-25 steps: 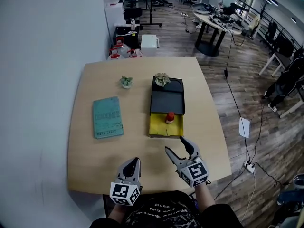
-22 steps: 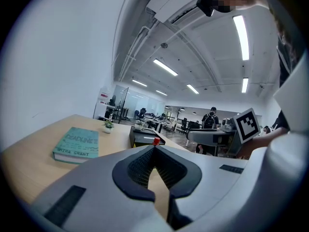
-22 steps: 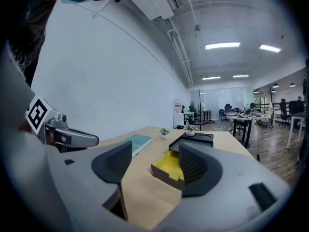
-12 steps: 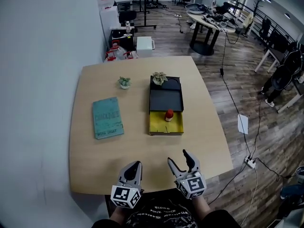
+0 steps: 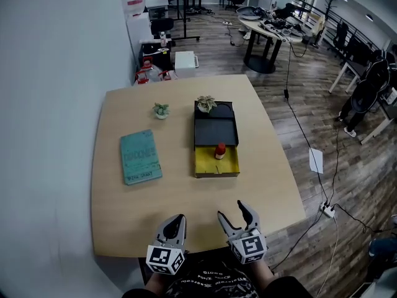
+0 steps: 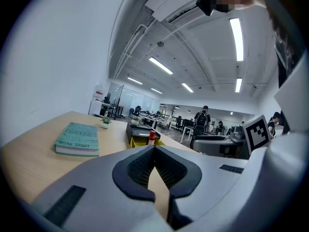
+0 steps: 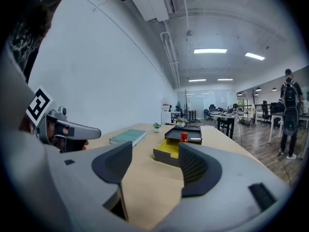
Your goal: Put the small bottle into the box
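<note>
A small bottle (image 5: 220, 150) with a red cap stands inside the yellow tray of the box (image 5: 216, 164), whose black lid (image 5: 216, 131) lies open behind it. The bottle (image 7: 184, 137) and box (image 7: 170, 149) also show far ahead in the right gripper view, and the bottle (image 6: 151, 137) shows small in the left gripper view. My left gripper (image 5: 176, 220) is shut and empty at the table's near edge. My right gripper (image 5: 233, 211) is open and empty beside it. Both grippers are well short of the box.
A teal book (image 5: 140, 157) lies left of the box. A small potted plant (image 5: 161, 110) stands at the back of the wooden table (image 5: 124, 210), and another plant (image 5: 207, 102) sits at the box's far end. Office desks and chairs stand beyond, with a person (image 5: 366, 89) at the right.
Both grippers have drawn back toward the table's near edge. The right gripper stays open, the left stays shut. The bottle and box have not moved.
</note>
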A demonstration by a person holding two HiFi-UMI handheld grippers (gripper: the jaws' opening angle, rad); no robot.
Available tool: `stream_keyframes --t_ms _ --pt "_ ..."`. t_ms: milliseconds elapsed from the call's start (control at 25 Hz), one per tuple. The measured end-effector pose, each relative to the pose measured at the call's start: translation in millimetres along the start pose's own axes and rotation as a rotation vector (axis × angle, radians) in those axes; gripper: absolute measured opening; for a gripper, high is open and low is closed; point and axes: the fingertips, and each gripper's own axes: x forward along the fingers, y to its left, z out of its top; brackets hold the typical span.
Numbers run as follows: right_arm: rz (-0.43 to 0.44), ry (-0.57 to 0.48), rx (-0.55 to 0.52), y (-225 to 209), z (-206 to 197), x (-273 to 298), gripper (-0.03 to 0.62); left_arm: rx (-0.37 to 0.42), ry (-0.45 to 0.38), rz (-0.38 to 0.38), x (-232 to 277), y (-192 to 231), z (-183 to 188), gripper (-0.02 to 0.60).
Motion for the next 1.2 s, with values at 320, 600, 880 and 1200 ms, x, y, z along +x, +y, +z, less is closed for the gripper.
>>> stream_keyframes --t_ms 320,600,880,1200 --pt "0.05 -0.035 -0.01 15 10 6 0.075 0.015 0.017 -0.038 6 -6 -3 0.005" --pt "0.039 -0.065 0.007 16 16 5 0.006 0.022 0.016 -0.066 4 -7 -3 0.005" --pt "0.017 -0.037 -0.01 17 10 7 0.005 0.026 0.023 -0.079 4 -4 -6 0.005" --pt "0.013 -0.039 -0.015 19 11 14 0.005 0.026 0.021 -0.076 6 5 -5 0.005"
